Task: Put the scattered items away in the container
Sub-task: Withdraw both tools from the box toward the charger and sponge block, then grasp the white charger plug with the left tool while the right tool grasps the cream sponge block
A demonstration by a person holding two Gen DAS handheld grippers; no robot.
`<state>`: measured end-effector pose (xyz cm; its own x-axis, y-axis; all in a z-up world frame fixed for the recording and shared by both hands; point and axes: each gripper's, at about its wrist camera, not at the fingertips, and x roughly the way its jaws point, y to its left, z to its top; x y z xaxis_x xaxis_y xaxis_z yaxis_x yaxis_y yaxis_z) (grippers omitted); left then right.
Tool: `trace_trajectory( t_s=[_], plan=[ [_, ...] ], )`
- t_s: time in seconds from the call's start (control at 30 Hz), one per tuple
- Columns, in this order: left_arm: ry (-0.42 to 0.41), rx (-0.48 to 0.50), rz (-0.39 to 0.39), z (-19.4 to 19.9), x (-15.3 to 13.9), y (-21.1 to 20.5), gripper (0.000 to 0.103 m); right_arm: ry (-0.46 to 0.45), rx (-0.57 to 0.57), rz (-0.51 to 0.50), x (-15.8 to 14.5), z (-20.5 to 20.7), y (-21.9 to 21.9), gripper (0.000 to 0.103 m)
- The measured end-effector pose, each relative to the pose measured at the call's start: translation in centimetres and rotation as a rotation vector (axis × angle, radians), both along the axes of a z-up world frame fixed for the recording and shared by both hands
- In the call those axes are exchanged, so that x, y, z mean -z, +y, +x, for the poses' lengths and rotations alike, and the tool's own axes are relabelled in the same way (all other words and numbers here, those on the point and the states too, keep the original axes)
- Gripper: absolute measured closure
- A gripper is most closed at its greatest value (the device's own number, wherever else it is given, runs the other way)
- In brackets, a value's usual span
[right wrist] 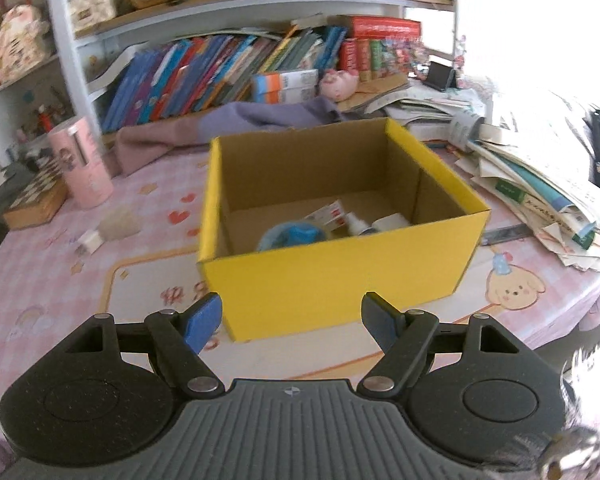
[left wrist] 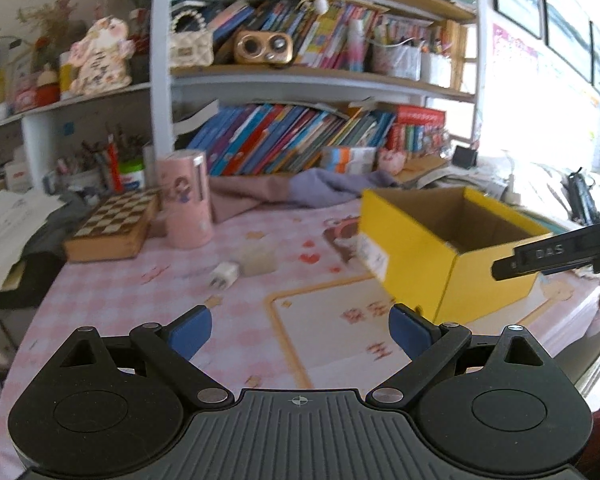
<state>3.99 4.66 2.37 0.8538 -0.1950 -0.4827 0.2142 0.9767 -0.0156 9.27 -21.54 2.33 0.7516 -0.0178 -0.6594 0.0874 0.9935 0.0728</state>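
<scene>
An open yellow cardboard box (right wrist: 340,276) stands on the pink checked tablecloth, also seen as the box (left wrist: 420,256) at the right of the left wrist view. Inside lie a blue item (right wrist: 296,236), a small white bottle (right wrist: 356,222) and a white-and-red tube (right wrist: 328,213). On the cloth to its left lie a white charger plug (left wrist: 225,274) and a translucent block (left wrist: 258,259). My right gripper (right wrist: 292,320) is open and empty in front of the box's near wall. My left gripper (left wrist: 300,326) is open and empty above the cloth, short of the plug.
A pink cylinder case (left wrist: 185,200) and a chessboard box (left wrist: 114,224) stand at the back left. Crumpled pink and purple cloth (left wrist: 300,188) lies behind. Stacked papers and books (right wrist: 540,184) crowd the right. Bookshelves (left wrist: 300,80) rise at the back. The right gripper's black arm (left wrist: 560,254) shows beside the box.
</scene>
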Motion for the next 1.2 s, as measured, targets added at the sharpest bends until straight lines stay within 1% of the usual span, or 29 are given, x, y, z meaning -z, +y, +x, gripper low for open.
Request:
trace_trajectory(
  t_s=[0.27,0.5,0.77,0.87,0.93,1.03,1.17,1.2],
  plan=[
    [0.027,-0.071,-0.011,-1.4,0.5,2.3,0.006,0.023,-0.141,-0.016,0.3,-1.2,3.5,0.028],
    [0.044,-0.099,-0.007,-2.3,0.8,2.9,0.006,0.109,-0.284,-0.007,1.6,-1.7,6.2,0.028],
    [0.074,-0.148,0.01,-2.8,1.1,3.9,0.006,0.148,-0.391,-0.001,2.0,-2.3,8.5,0.03],
    [0.077,-0.173,0.003,-3.1,1.0,4.5,0.006,0.149,-0.427,0.008,2.3,-2.2,9.2,0.03],
    [0.076,-0.195,-0.001,-3.3,1.0,5.0,0.006,0.144,-0.436,0.011,2.4,-1.8,9.8,0.034],
    [0.069,-0.219,-0.001,-3.5,0.9,5.5,0.006,0.11,-0.444,0.019,1.9,-1.3,10.5,0.034],
    [0.076,-0.229,0.002,-3.3,0.9,5.9,0.006,0.063,-0.442,0.022,1.3,-0.8,11.5,0.035],
    [0.078,-0.228,0.005,-3.2,0.9,5.9,0.006,0.053,-0.44,0.017,1.2,-0.7,11.9,0.038]
  ],
)
